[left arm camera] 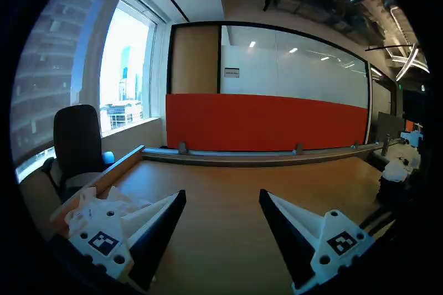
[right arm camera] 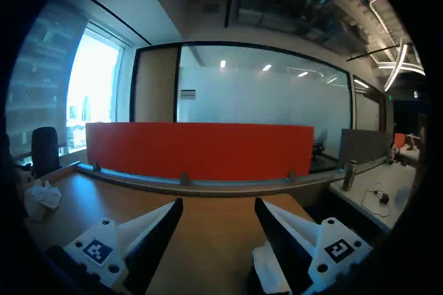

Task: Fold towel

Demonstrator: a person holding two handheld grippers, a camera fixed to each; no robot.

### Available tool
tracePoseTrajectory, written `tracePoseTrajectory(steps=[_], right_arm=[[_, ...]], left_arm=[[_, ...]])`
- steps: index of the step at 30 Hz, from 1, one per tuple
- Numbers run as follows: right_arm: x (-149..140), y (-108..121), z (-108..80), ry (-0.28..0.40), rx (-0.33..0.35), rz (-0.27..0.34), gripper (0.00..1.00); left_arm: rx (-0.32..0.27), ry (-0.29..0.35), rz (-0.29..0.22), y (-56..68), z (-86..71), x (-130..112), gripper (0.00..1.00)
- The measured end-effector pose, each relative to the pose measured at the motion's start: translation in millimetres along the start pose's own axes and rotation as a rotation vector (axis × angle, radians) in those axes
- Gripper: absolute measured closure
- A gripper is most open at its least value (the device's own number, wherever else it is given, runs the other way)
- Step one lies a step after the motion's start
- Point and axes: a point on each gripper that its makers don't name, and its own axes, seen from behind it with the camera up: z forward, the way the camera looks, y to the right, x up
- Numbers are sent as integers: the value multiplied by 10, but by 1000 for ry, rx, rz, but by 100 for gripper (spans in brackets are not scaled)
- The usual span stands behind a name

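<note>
Left gripper view — left hand-held gripper (left arm camera: 221, 200): fingers standing spread wide apart, pinching nothing, hovering over the wooden counter (left arm camera: 232, 179). The towel (left arm camera: 120, 200): a white crumpled heap, lying at the counter's left edge, just behind the left finger; whether it is touching that finger cannot be told. A black chair (left arm camera: 77, 140) is standing beyond the counter's left edge, below the window (left arm camera: 124, 82). An orange divider (left arm camera: 266, 123) is running along the counter's far side, with a glass wall (left arm camera: 293, 68) rising behind it.

Right gripper view — right hand-held gripper (right arm camera: 217, 205): fingers likewise standing wide apart, gripping nothing, bare counter showing between them. The towel (right arm camera: 41, 198) is lying far to the left on the counter, well apart from this gripper. A white scrap (right arm camera: 267, 264) is showing low beside the right finger's base; what it is cannot be told. A pale side desk (right arm camera: 371, 190) is standing to the right, carrying items too small to name.
</note>
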Motion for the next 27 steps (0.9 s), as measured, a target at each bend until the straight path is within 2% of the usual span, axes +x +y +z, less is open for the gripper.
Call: tracePoseTrajectory(steps=[18, 27], right_arm=[[80, -748, 53, 38, 47, 53, 0], [-36, -831, 50, 19, 47, 54, 0]], left_arm=[[-10, 32, -15, 17, 181, 147, 2], [-7, 42, -18, -16, 201, 179, 2]])
